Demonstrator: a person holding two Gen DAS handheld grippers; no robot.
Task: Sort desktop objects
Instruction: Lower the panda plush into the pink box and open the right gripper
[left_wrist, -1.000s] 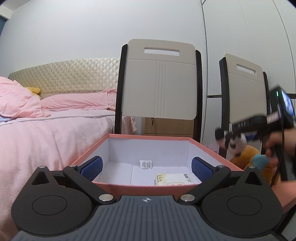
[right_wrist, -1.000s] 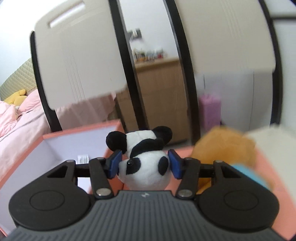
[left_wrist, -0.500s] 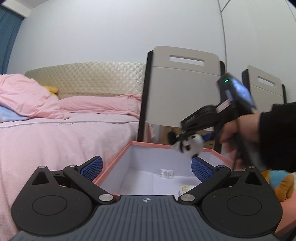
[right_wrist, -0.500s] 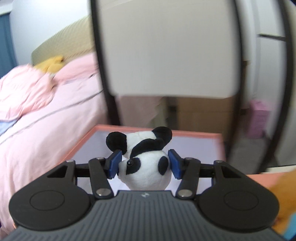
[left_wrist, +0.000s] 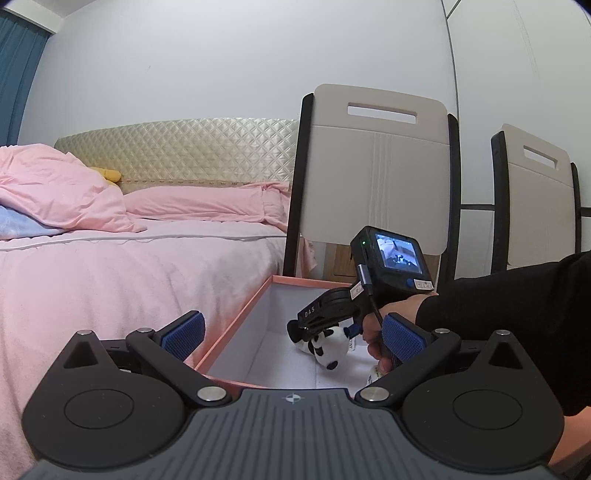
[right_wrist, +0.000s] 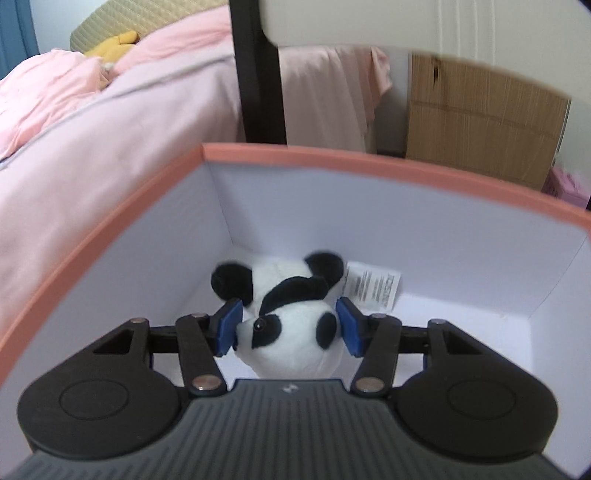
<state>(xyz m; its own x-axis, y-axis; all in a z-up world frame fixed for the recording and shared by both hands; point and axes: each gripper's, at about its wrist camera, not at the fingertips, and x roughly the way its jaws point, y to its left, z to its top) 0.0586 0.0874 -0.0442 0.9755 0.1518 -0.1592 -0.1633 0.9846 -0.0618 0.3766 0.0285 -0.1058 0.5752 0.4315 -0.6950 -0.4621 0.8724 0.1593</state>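
A salmon-rimmed box (right_wrist: 369, 173) with a white inside stands open; it also shows in the left wrist view (left_wrist: 236, 325). My right gripper (right_wrist: 288, 326) is shut on a black-and-white panda plush (right_wrist: 291, 332) and holds it low inside the box, near the back left corner. A white tag (right_wrist: 373, 290) lies on the box floor just behind the panda. In the left wrist view the right gripper (left_wrist: 325, 338) and the panda (left_wrist: 327, 349) are down in the box. My left gripper (left_wrist: 291, 334) is open and empty, just in front of the box's near wall.
A pink bed (left_wrist: 110, 266) runs along the left of the box. Two beige chairs (left_wrist: 376, 177) stand behind it. A wooden cabinet (right_wrist: 480, 122) is at the back right. A small packet (left_wrist: 375, 376) lies in the box by the right hand.
My right gripper has carried the panda leftward from beside the box, over its rim and down inside. My left gripper has swung left and stayed open.
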